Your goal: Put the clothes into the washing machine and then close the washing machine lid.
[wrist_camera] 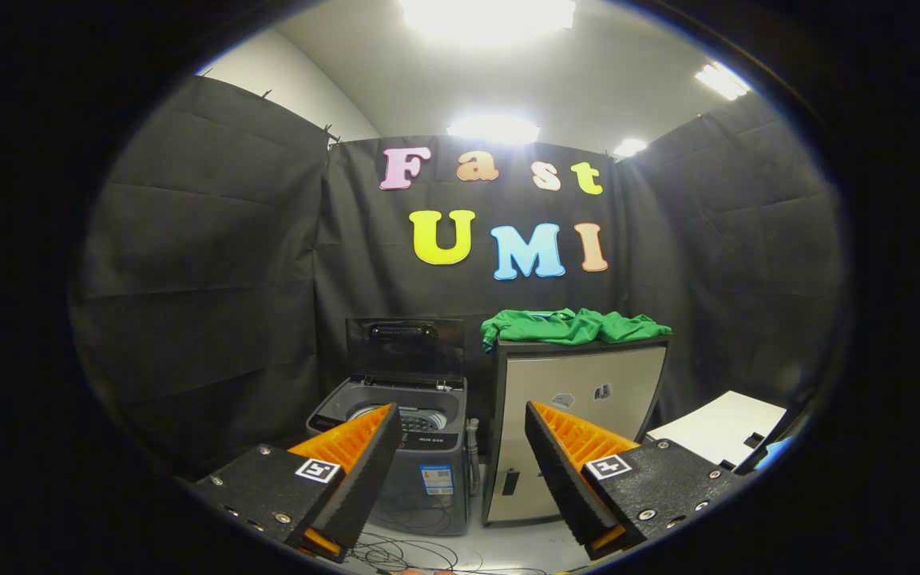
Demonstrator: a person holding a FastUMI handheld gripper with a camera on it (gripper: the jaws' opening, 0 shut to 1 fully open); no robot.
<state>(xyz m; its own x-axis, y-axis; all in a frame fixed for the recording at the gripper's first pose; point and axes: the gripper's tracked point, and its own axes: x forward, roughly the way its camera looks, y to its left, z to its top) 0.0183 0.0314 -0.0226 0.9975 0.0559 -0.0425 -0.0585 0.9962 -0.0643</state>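
Claw (460, 435) spread wide with nothing between its orange ribbed fingers (356, 435), held well back, likely to line up a reach. Beyond them stands the small grey top-loading washing machine (396, 435), black lid (406, 343) raised to receive the crumpled green garment (572, 326) lying atop the beige cabinet (572, 423) just beside it.

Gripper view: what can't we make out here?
- Washer drum: hidden by the rim and one finger of the open gripper.
- Green clothes on the cabinet: bunched, count unclear.
- Washer sticker: too small.
- White board: cut off by the other finger.
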